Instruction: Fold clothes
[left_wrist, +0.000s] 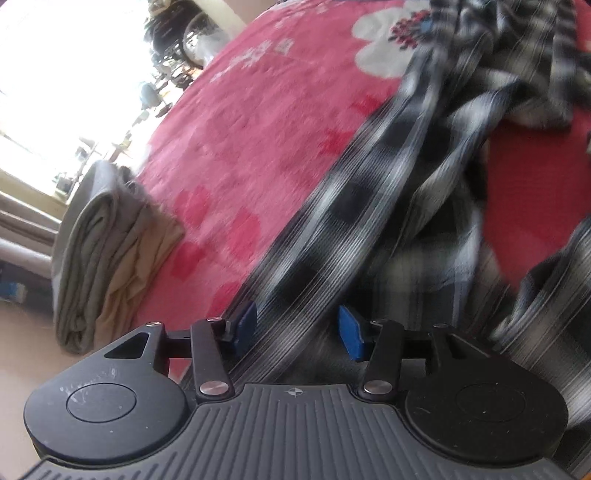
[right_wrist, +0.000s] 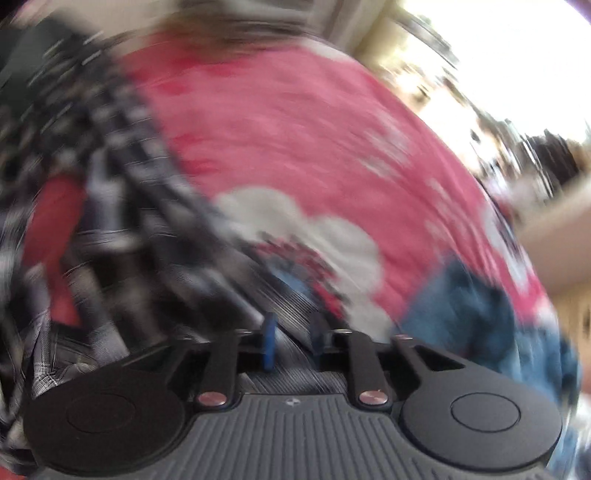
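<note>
A black, white and grey plaid shirt (left_wrist: 369, 192) lies rumpled on a pink flowered bedspread (left_wrist: 258, 129). A taut strip of it runs down between the blue pads (left_wrist: 351, 336) of my left gripper (left_wrist: 297, 330), which is shut on that cloth. The right wrist view is heavily blurred. There the plaid shirt (right_wrist: 122, 206) fills the left side, and a band of it passes between the narrow-set pads (right_wrist: 269, 343) of my right gripper (right_wrist: 293, 343), shut on it. The rest of the shirt is bunched at the upper right of the left view.
A folded stack of grey and beige clothes (left_wrist: 103, 258) sits at the bed's left edge. A blue denim-like item (right_wrist: 480, 314) lies on the bedspread (right_wrist: 295, 129) to the right of my right gripper. A bright window (left_wrist: 55, 74) and shelves stand beyond the bed.
</note>
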